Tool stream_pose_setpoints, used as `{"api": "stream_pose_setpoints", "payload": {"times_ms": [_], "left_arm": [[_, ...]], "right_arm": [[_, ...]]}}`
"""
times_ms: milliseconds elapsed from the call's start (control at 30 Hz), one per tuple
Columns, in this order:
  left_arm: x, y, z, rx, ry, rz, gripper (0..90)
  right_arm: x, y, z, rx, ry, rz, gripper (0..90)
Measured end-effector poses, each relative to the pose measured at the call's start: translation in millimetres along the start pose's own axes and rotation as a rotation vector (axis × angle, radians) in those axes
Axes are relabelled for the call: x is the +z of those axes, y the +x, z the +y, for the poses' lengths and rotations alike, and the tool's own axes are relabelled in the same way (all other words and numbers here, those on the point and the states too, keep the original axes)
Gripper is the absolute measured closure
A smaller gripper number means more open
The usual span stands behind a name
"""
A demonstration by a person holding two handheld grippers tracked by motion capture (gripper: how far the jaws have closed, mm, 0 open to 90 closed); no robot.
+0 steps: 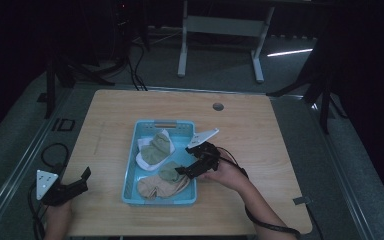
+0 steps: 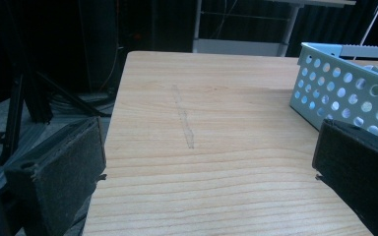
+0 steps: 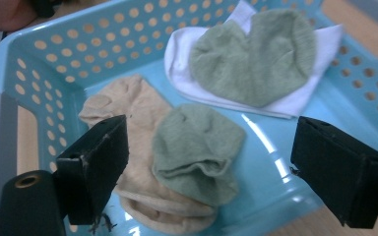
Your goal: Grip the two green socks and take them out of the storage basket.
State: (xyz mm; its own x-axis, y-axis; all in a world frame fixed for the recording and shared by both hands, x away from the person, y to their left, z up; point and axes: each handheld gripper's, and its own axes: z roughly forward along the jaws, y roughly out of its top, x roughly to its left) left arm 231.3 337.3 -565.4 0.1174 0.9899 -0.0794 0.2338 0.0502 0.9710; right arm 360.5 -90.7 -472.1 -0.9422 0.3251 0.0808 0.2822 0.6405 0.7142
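A light blue perforated basket (image 1: 134, 150) (image 3: 39, 59) (image 2: 344, 93) sits mid-table. Inside lie a green sock (image 3: 197, 150) (image 1: 169, 172) on a beige sock (image 3: 133, 118) (image 1: 152, 187) at the near end, and another green sock (image 3: 251, 54) (image 1: 157, 150) on a white sock (image 3: 177, 54) (image 1: 142, 161) farther in. My right gripper (image 3: 209, 162) (image 1: 192, 162) hangs open over the basket's near right rim, jaws either side of the near green sock, not touching it. My left gripper (image 2: 209, 172) (image 1: 77, 182) is open near the table's front left corner, with bare wood between its jaws.
The wooden table (image 1: 260, 135) (image 2: 216, 113) has a round cable hole (image 1: 218, 106) at the back. A faint pencil line (image 2: 183, 115) runs along the wood left of the basket. Dark stands and a white desk frame (image 1: 220, 30) are beyond the table.
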Motion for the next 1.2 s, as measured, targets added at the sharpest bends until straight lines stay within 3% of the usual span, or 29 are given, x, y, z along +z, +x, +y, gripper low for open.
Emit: {"api": "stream_pose_setpoints", "payload": {"times_ms": [267, 300, 633, 800, 867, 900, 967, 1067, 1100, 1200], "left_arm": [[-0.1, -0.1, 0.0, 0.003, 0.001, -0.004, 0.0], [0.0, -0.1, 0.0, 0.003, 0.002, -0.005, 0.0], [0.0, 0.0, 0.1, 0.005, 0.003, -0.008, 0.0], [0.0, 0.0, 0.1, 0.005, 0.004, -0.010, 0.0], [0.0, 0.1, 0.0, 0.005, 0.003, -0.011, 0.0], [0.0, 0.1, 0.1, 0.004, 0.003, -0.011, 0.0], [0.0, 0.2, 0.1, 0.004, 0.004, -0.011, 0.0], [0.0, 0.2, 0.1, 0.005, 0.004, -0.012, 0.0], [0.1, 0.3, 0.1, 0.004, 0.004, -0.011, 0.0], [0.0, 0.3, 0.1, 0.004, 0.003, -0.012, 0.0]], "right_arm": [[14.1, 2.5, 7.4, -0.025, 0.083, 0.003, 22.8], [16.2, 3.7, 7.9, -0.043, 0.108, -0.004, 35.4], [29.4, 3.8, 13.9, -0.034, 0.220, -0.021, 37.3], [38.4, 8.0, 16.8, -0.075, 0.299, -0.028, 40.7], [42.3, 10.1, 17.1, -0.101, 0.341, -0.029, 44.0], [45.7, 12.0, 16.5, -0.150, 0.383, -0.045, 45.8], [47.7, 13.3, 15.8, -0.165, 0.402, -0.060, 47.2], [49.4, 12.4, 16.8, -0.149, 0.432, -0.054, 61.7], [49.4, 12.4, 16.8, -0.149, 0.432, -0.054, 61.7], [49.2, 9.8, 16.6, -0.147, 0.443, -0.066, 78.0]]}}
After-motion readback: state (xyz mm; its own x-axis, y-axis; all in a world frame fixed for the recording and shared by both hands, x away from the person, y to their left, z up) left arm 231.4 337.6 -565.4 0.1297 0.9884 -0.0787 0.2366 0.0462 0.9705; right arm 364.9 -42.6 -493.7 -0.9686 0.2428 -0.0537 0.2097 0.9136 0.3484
